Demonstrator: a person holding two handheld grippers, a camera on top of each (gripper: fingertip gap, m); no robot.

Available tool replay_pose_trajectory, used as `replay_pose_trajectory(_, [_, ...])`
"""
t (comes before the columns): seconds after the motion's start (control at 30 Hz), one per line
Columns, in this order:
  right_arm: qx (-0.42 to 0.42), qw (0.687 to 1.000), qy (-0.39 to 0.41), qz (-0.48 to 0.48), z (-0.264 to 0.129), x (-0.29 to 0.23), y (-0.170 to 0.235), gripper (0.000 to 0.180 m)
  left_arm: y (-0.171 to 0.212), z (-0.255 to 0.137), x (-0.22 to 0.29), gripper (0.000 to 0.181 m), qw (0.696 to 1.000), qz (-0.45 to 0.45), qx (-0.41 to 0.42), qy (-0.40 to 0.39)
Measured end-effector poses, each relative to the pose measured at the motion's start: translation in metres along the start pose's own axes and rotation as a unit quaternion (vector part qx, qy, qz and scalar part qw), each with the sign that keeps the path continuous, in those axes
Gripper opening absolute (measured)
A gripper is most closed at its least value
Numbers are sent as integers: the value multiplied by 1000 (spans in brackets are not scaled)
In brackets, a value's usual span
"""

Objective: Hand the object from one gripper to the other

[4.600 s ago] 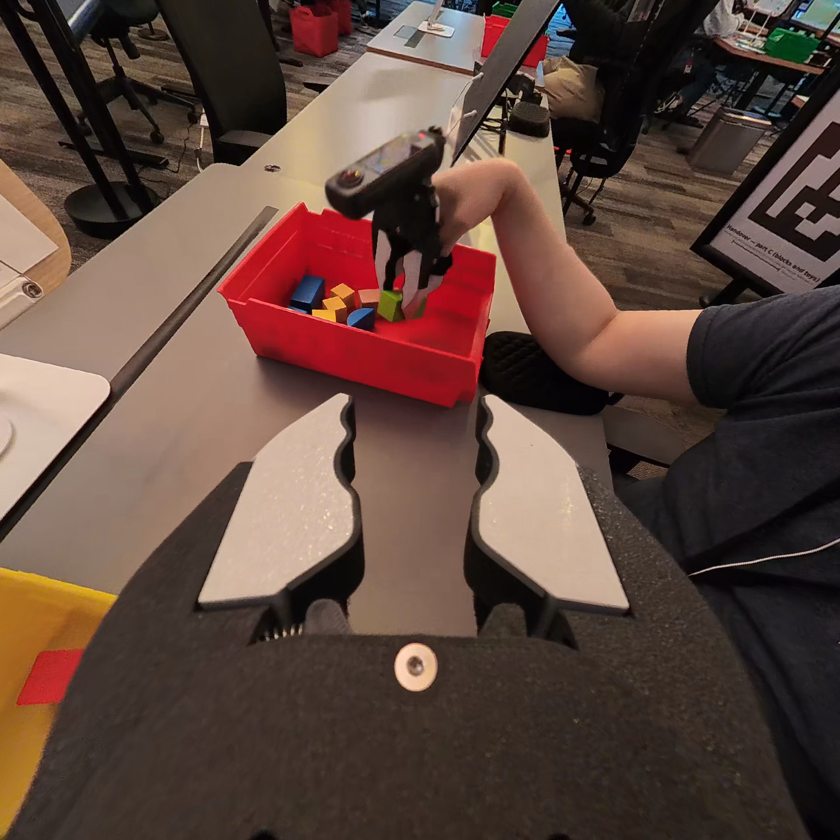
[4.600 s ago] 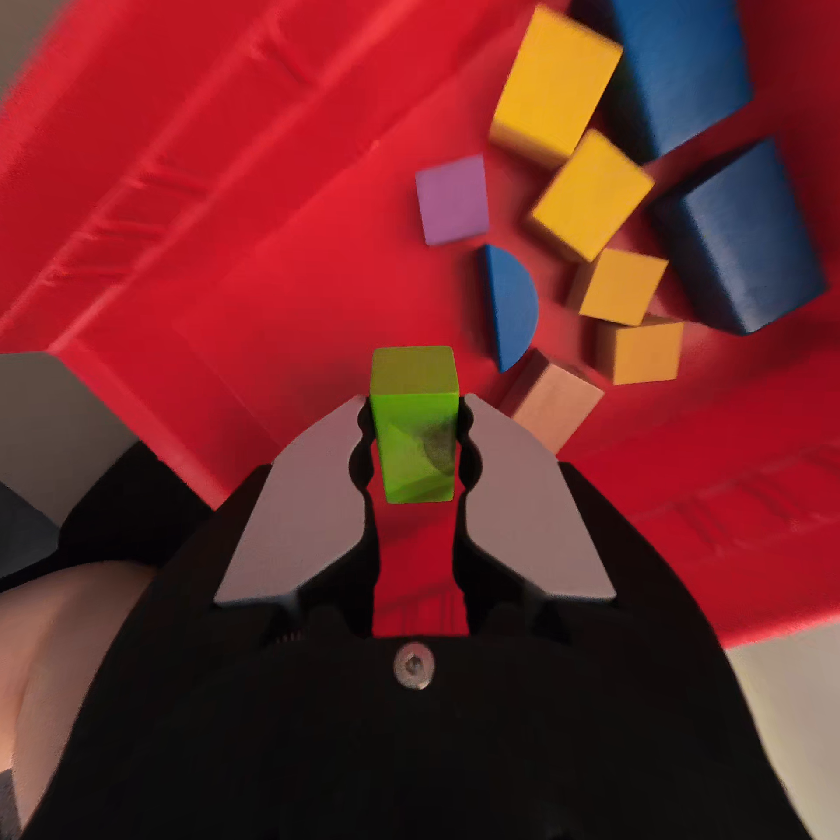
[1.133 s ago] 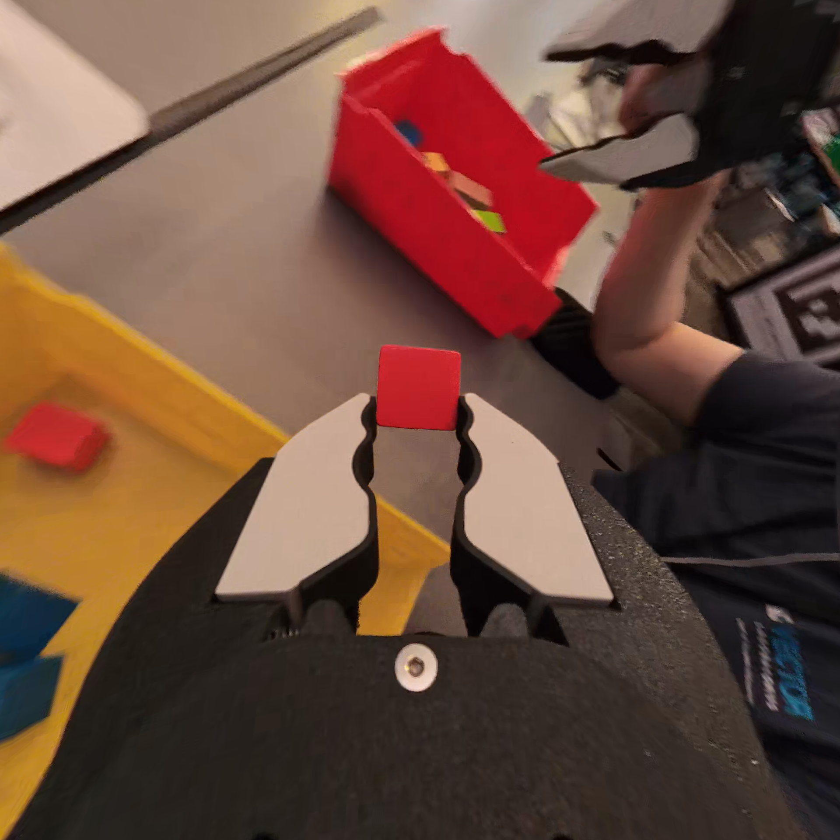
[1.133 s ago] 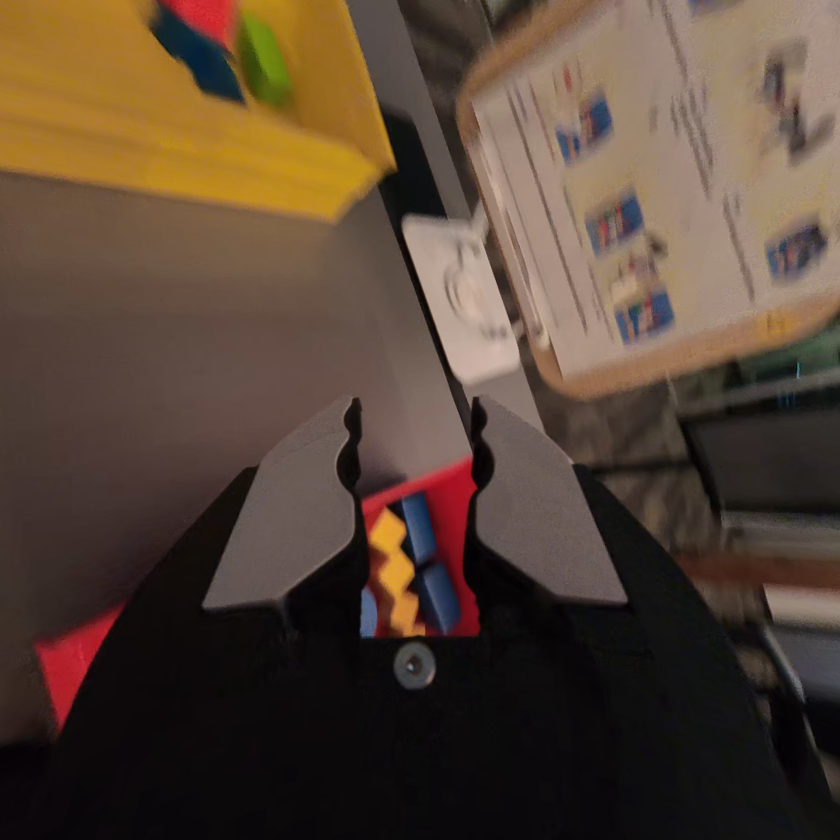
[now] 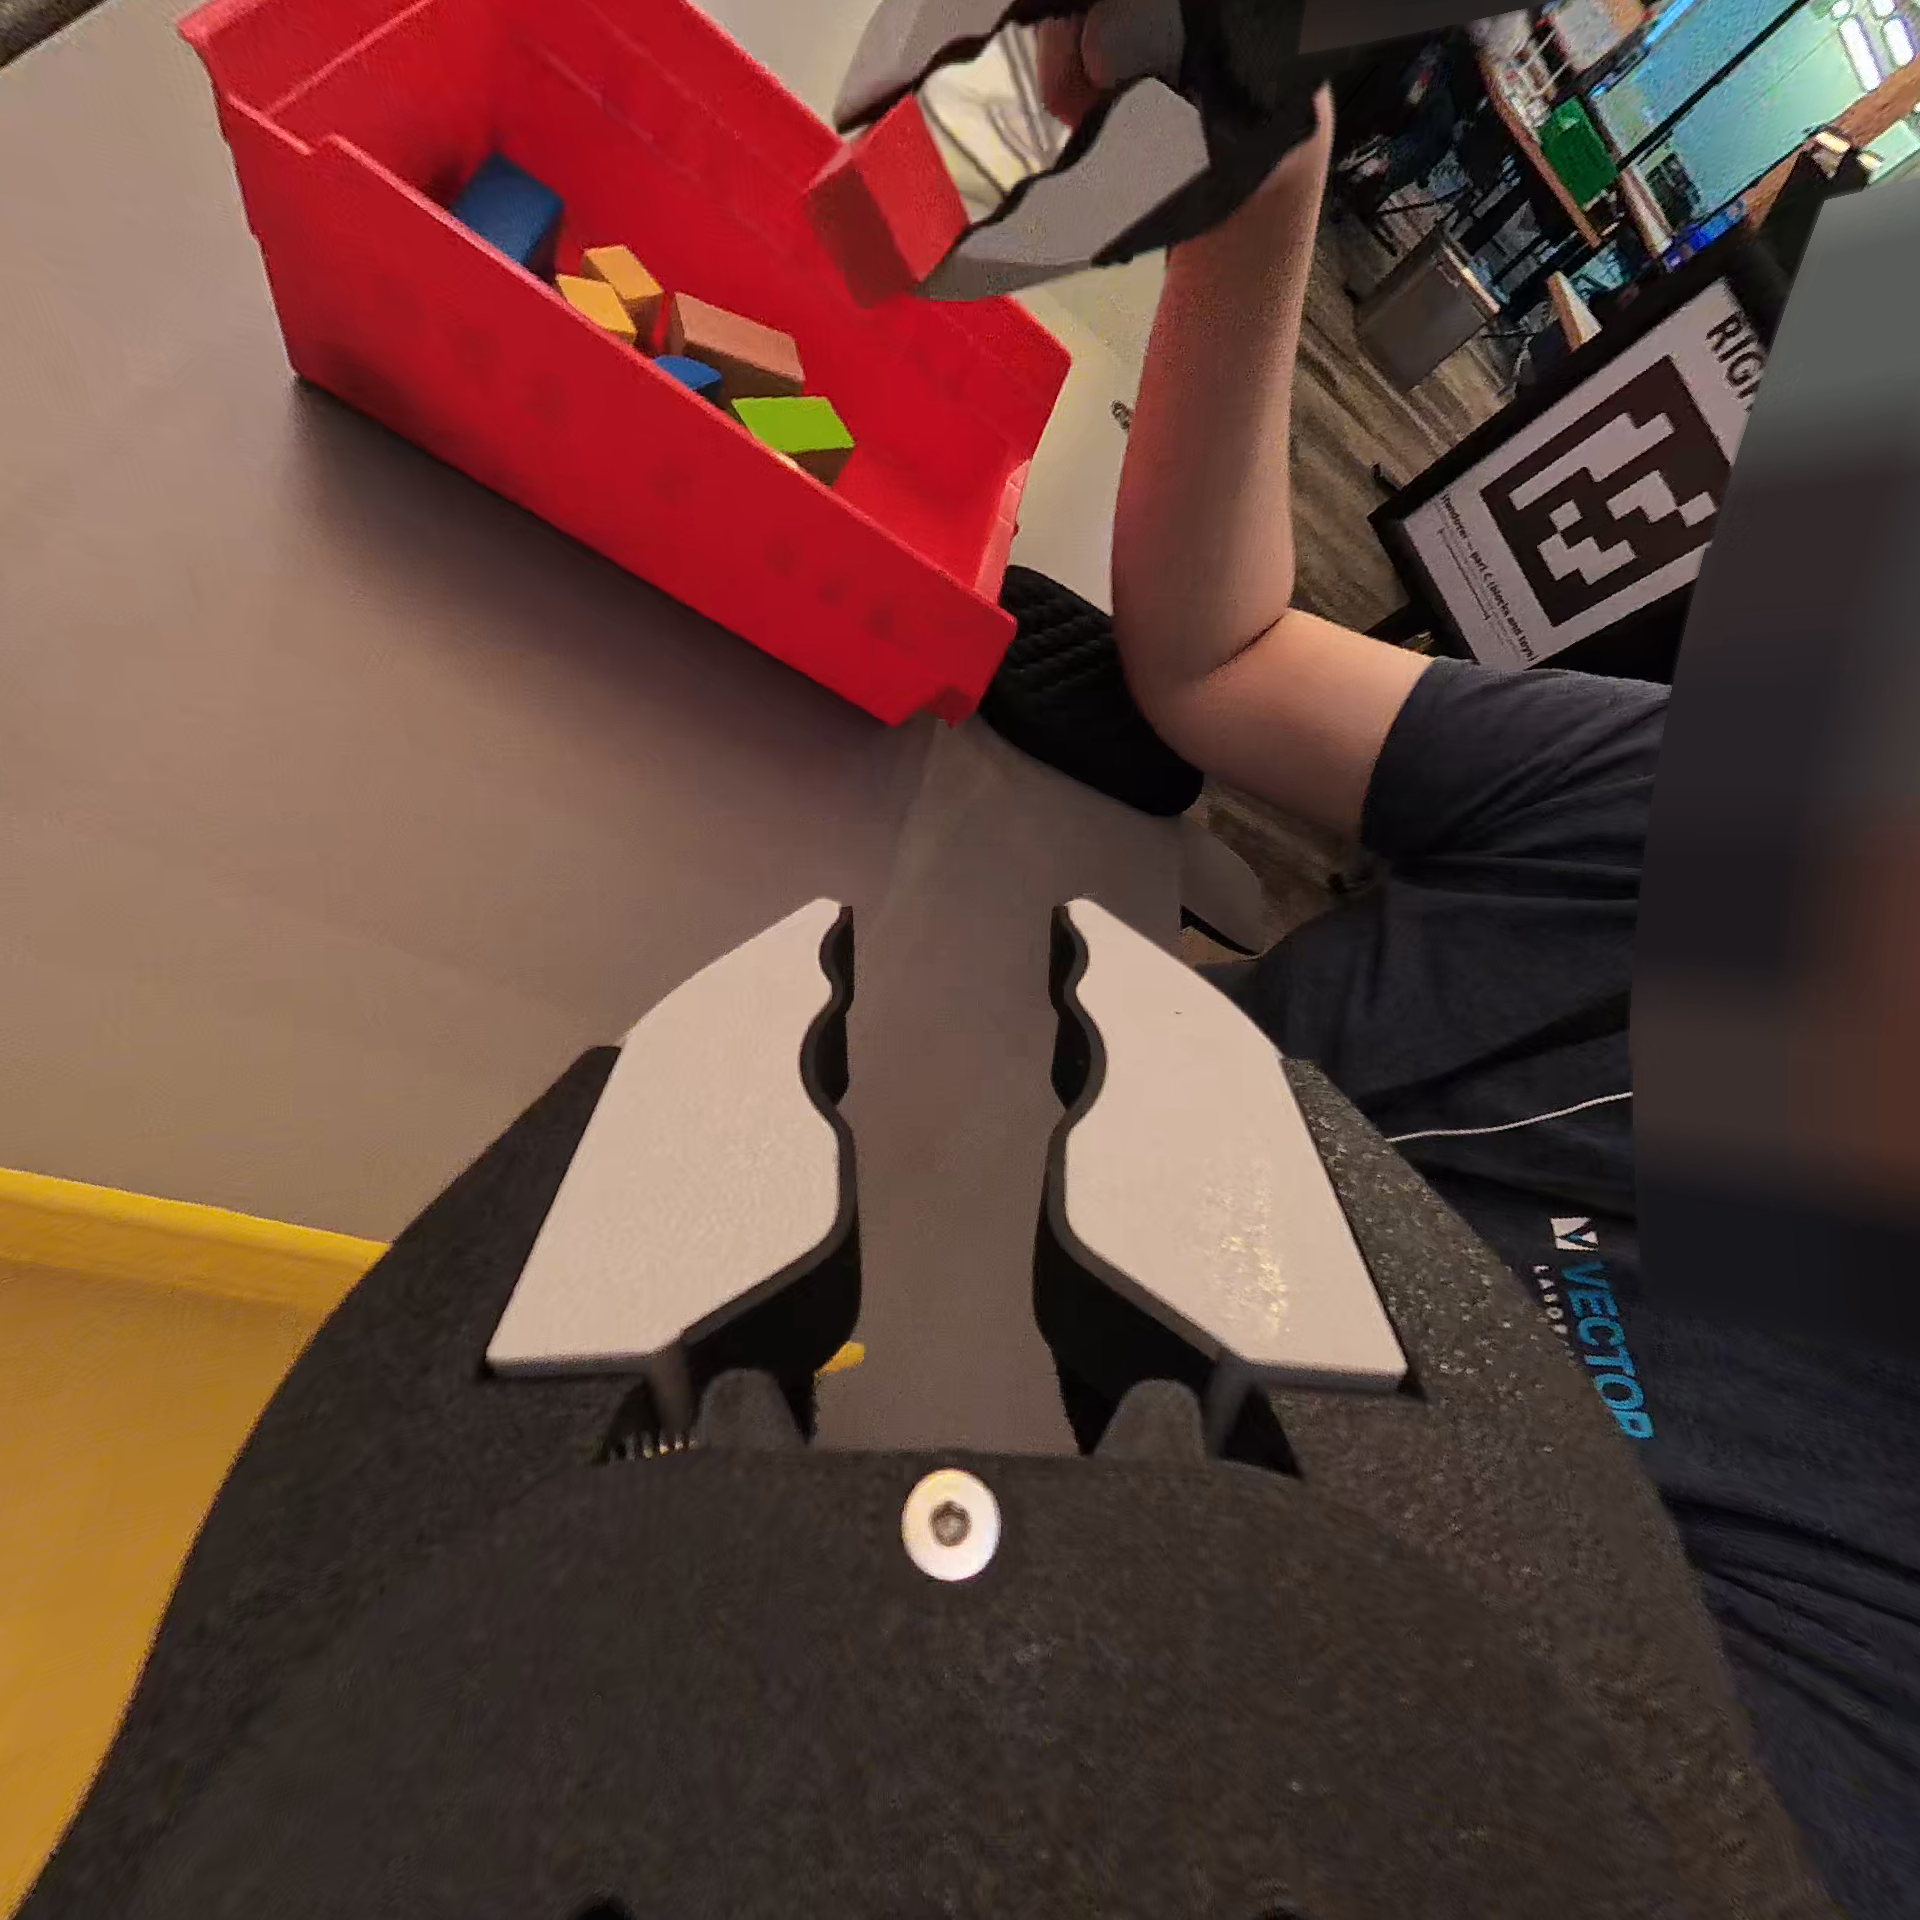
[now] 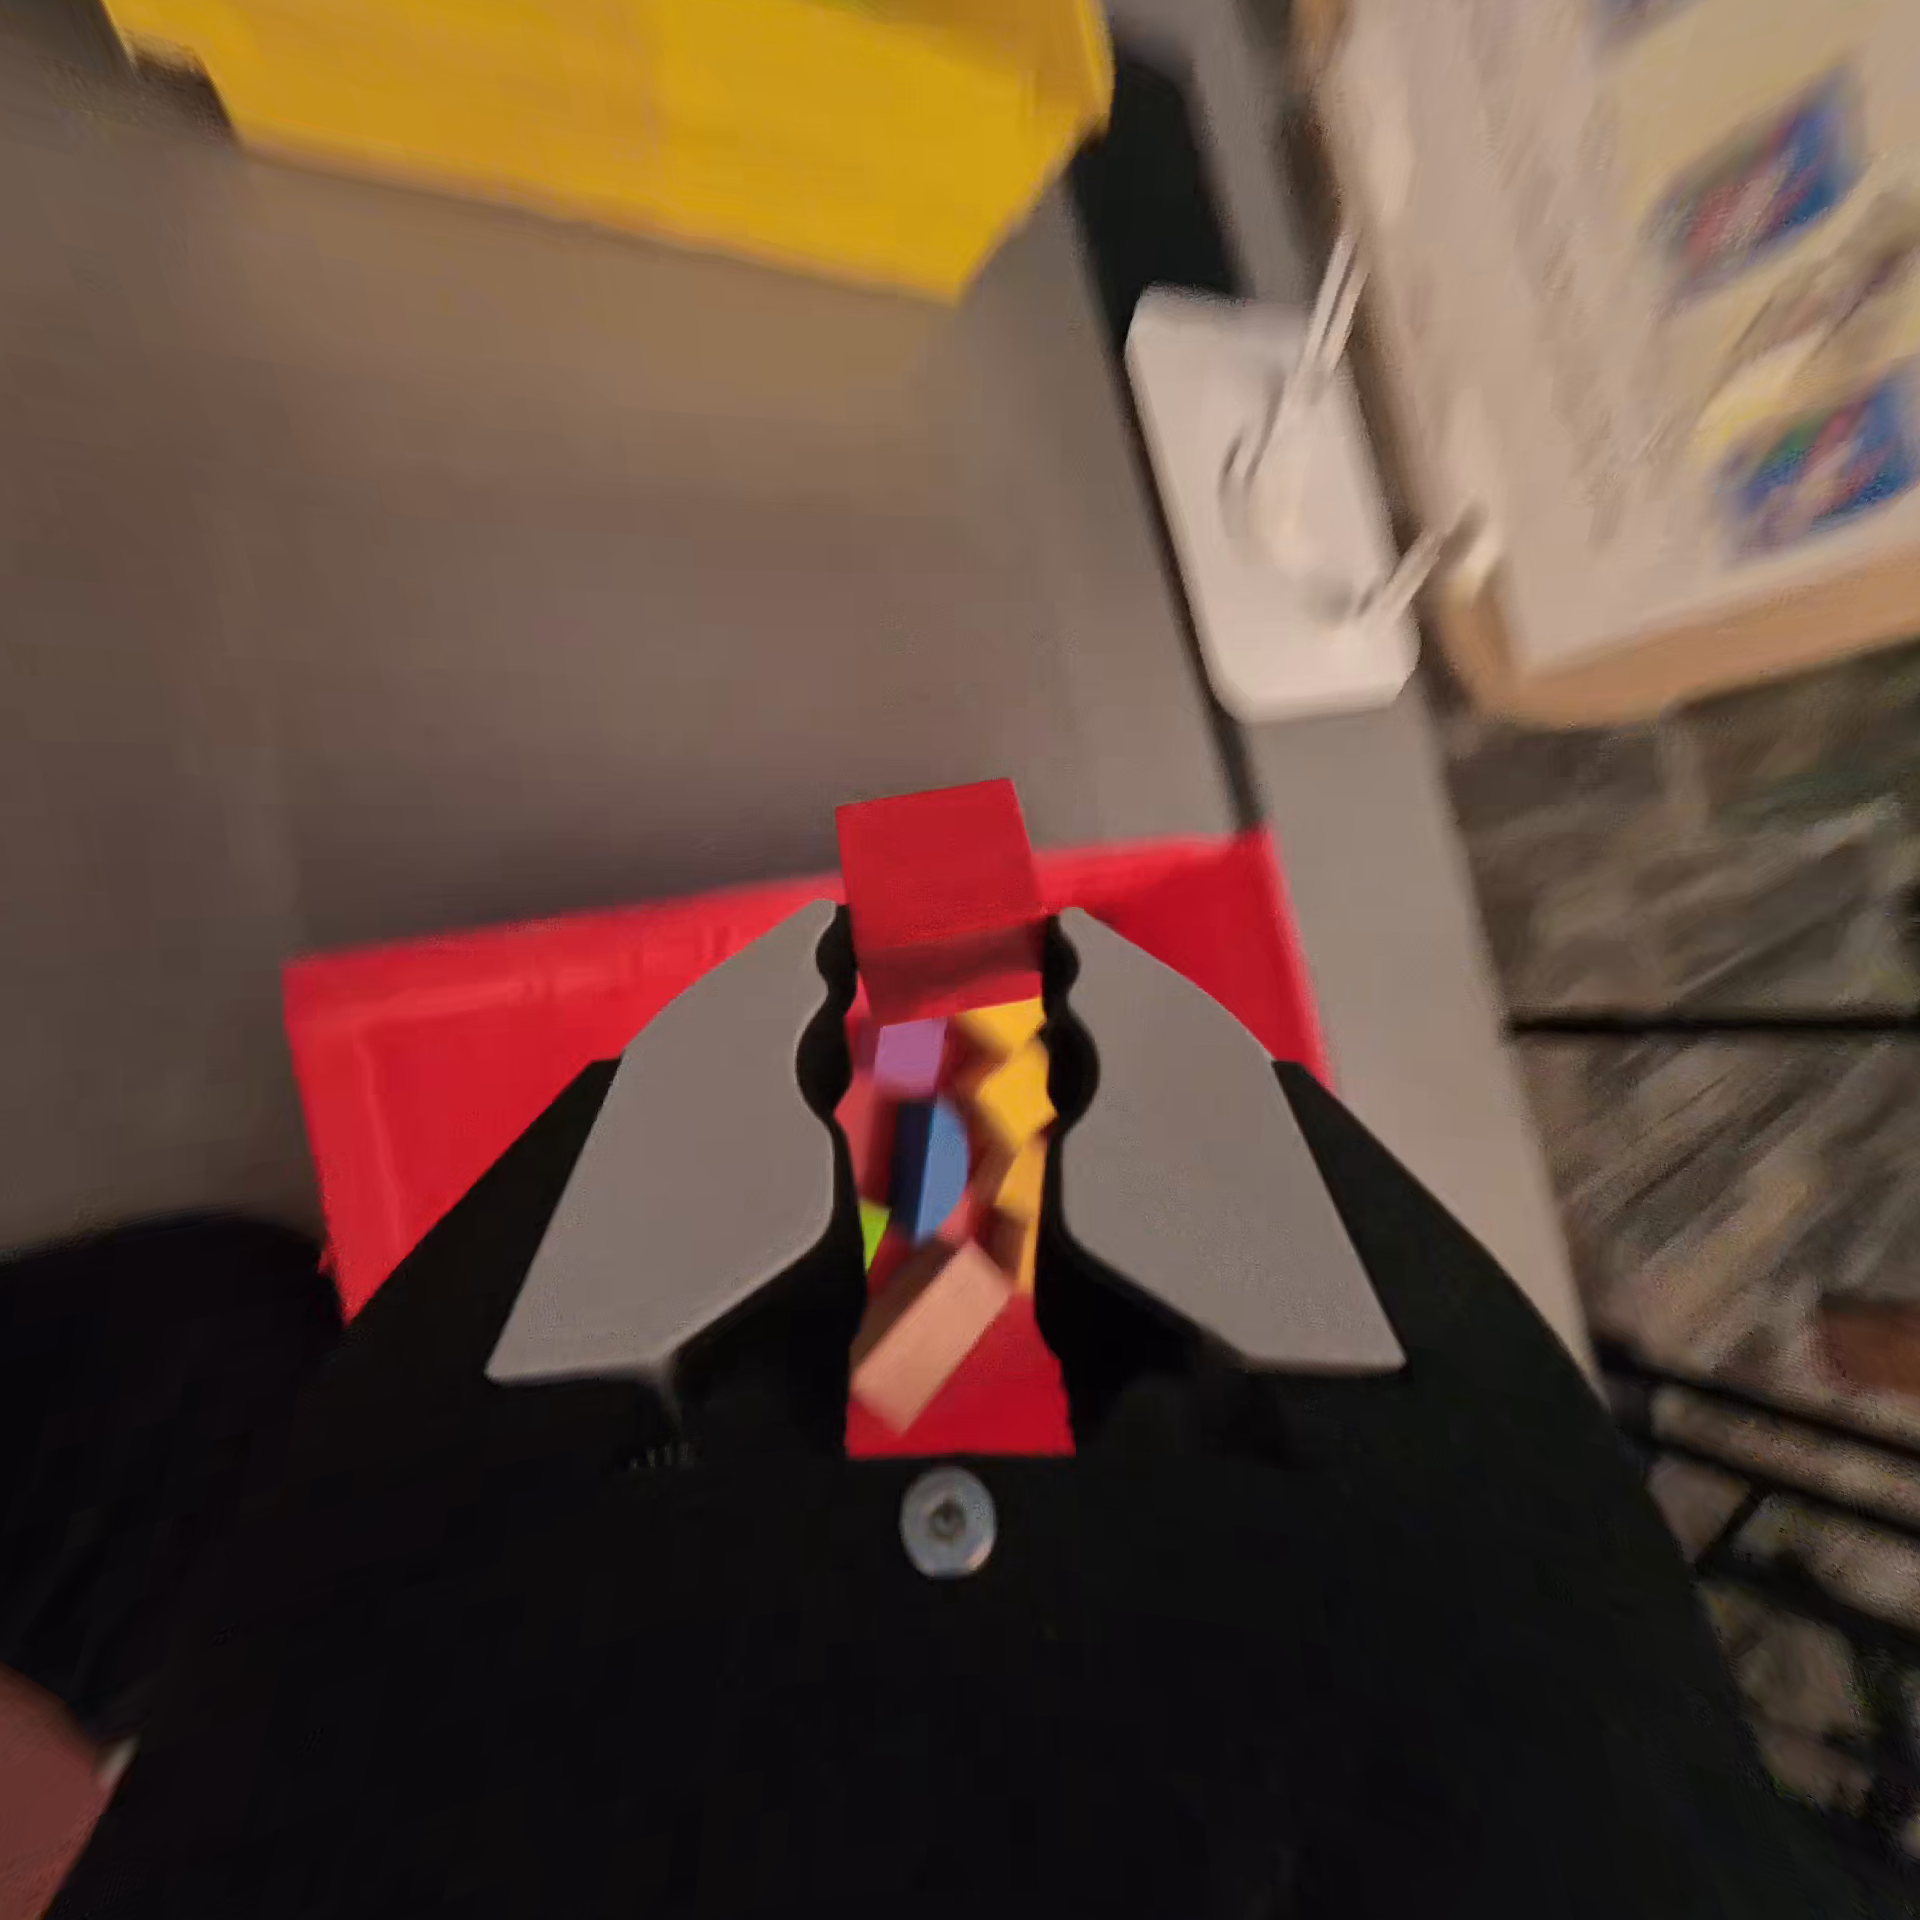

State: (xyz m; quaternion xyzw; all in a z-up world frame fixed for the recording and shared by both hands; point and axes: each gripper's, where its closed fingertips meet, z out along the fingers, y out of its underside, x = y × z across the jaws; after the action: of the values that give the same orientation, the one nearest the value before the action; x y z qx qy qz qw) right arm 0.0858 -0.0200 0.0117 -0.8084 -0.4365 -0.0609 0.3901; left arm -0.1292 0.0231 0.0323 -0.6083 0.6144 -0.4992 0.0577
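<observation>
Red cube (image 6: 935,894) now clamped between the right gripper (image 6: 945,935) tips, raised above the red bin (image 5: 644,468) of coloured blocks; a second ago pinched in the left gripper (image 5: 951,925). Left fingers (image 5: 717,1132) now spread apart, empty, over the grey table (image 5: 312,779) beside the yellow bin (image 5: 125,1455).

Left gripper (image 5: 951,914) low over the table, jaws parted, nothing between the grey fingers (image 5: 717,1153). Right gripper (image 6: 948,920) raised high, seen up top in the left wrist view (image 5: 935,177), tips clamped on a red block (image 6: 935,888). Bare right forearm (image 5: 1195,468) upright, elbow bent.
</observation>
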Motion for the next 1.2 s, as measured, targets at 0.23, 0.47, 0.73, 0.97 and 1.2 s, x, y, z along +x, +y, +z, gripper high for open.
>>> replay_pose_trajectory(0.23, [-154, 972, -146, 102, 46, -28, 94, 35, 10, 10, -4, 33, 999, -8, -34, -8])
replay_pose_trajectory(0.47, [-266, 940, -169, 130, 63, -38, 132, 36, 9, 8, -6, 31, 999, -17, -33, -6])
replay_pose_trajectory(0.73, [-330, 915, -171, 157, 72, -45, 140, 36, 2, -1, -5, 31, 1000, -8, -7, -20])
replay_pose_trajectory(0.97, [-366, 886, -170, 230, 73, -48, 146, 35, 5, 3, -7, 31, 999, -14, -17, -23])
replay_pose_trajectory(1.2, [-393, 874, -152, 242, 73, -46, 148, 35, 7, 7, -6, 31, 999, -14, -28, -23])
